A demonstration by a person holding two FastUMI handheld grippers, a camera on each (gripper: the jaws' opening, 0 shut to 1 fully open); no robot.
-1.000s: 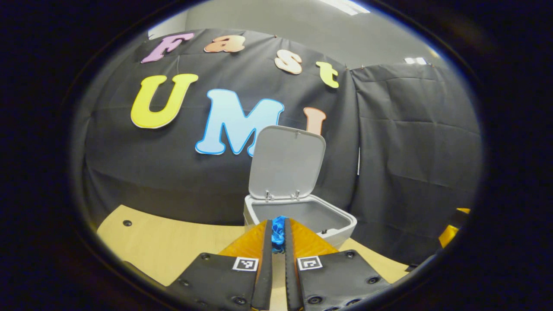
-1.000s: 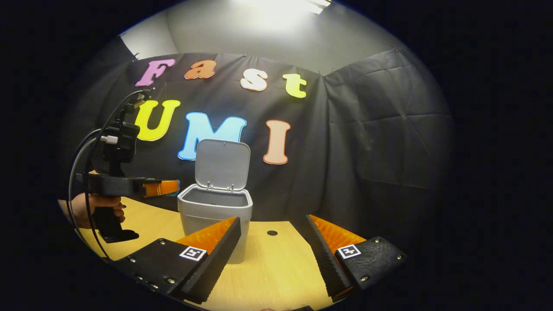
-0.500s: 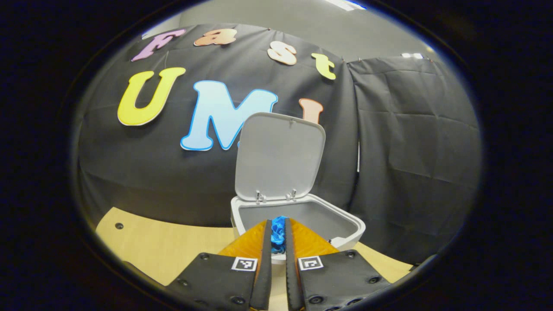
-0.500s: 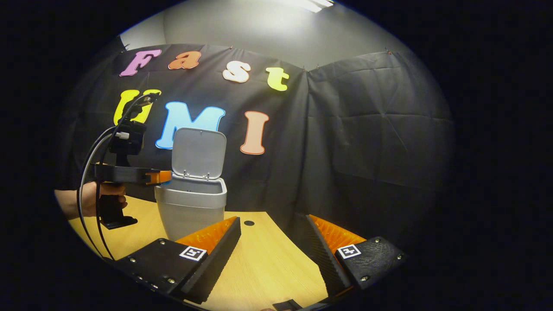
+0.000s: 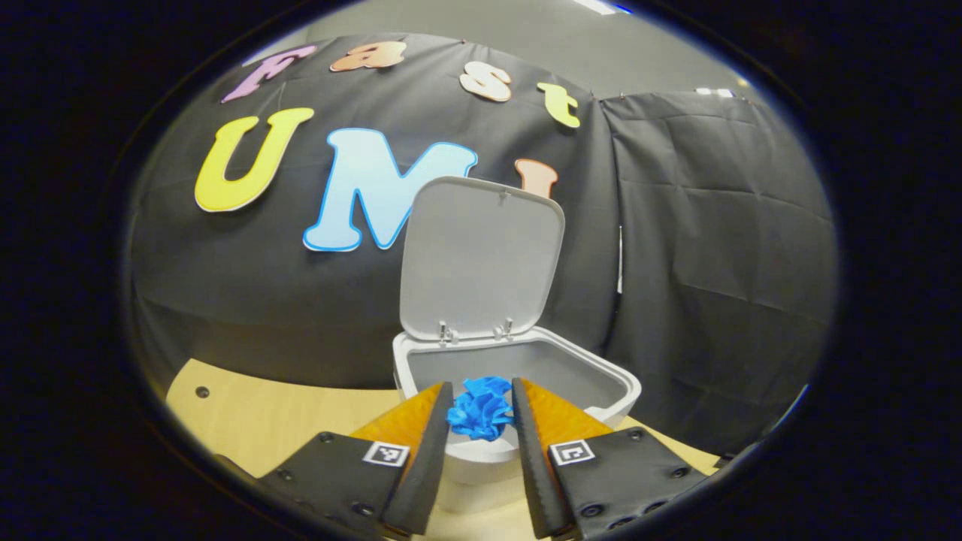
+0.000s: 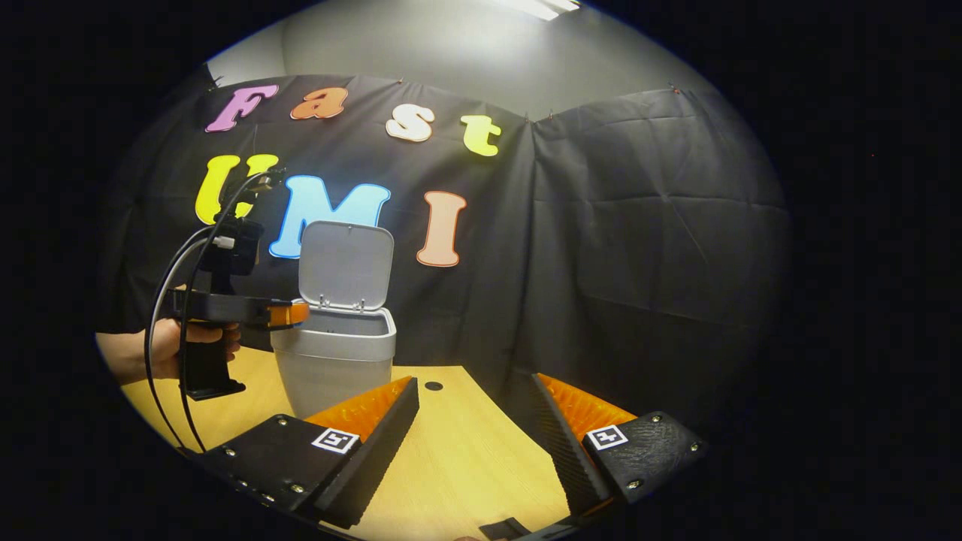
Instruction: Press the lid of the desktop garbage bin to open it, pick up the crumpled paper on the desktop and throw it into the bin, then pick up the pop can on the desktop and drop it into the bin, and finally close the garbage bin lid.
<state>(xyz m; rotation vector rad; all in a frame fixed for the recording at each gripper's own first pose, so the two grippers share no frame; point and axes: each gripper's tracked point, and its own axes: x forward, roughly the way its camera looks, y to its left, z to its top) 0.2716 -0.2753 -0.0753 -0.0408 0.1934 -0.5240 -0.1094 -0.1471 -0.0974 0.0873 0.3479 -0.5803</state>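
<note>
The grey bin (image 5: 601, 379) stands on the wooden table with its lid (image 5: 481, 255) swung up against the wall. In the left gripper view, my left gripper (image 5: 481, 385) is open over the bin's near rim. The blue crumpled paper (image 5: 481, 412) sits in the gap between its fingers, above the bin's opening. In the right gripper view, the bin (image 6: 334, 368) and its raised lid (image 6: 346, 263) are at the left, with the left gripper (image 6: 289, 314) at the bin's left rim, held by a hand (image 6: 165, 346). My right gripper (image 6: 475, 383) is open over the table with nothing in it.
The table (image 6: 458, 458) runs back to the black cloth wall. A small round hole (image 6: 433, 385) lies in it right of the bin, another hole (image 5: 196, 391) far left. Cables (image 6: 169, 300) loop off the left gripper's handle.
My left gripper moved closer over the bin and its fingers spread apart, so the blue paper now shows fully between them. The right gripper swung right a little, then held still.
</note>
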